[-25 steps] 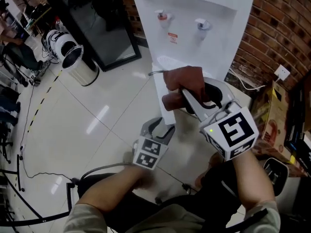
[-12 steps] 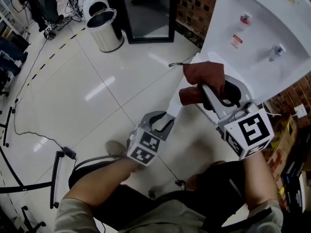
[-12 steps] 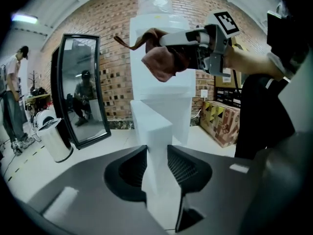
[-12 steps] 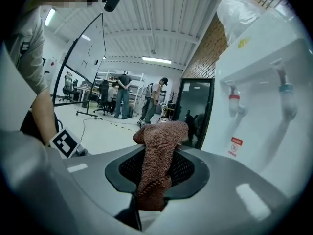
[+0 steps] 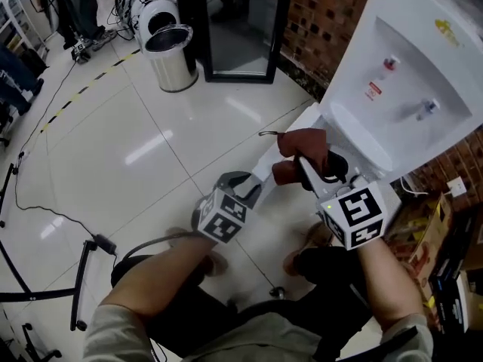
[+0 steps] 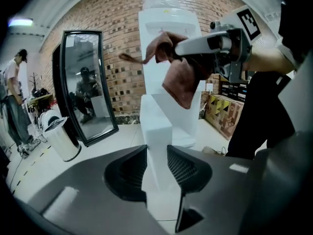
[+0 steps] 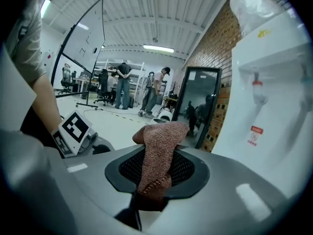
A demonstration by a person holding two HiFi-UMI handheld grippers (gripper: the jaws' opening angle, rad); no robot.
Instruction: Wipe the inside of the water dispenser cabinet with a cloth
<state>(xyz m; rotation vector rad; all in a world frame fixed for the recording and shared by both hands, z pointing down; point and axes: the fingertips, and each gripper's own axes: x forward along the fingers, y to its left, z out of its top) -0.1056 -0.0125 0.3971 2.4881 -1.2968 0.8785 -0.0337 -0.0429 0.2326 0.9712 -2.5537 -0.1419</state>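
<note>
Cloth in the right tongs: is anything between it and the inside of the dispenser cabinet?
Nothing visible does. The white cabinet door stands swung out left of the cloth, its edge between the left tongs, which have just been closing. The opening itself cannot be made out.

You've a rust-brown terry cloth. The white plastic water dispenser and the flat white cabinet door are plain, the brick wall red-brown, the glossy tiled floor pale grey.
</note>
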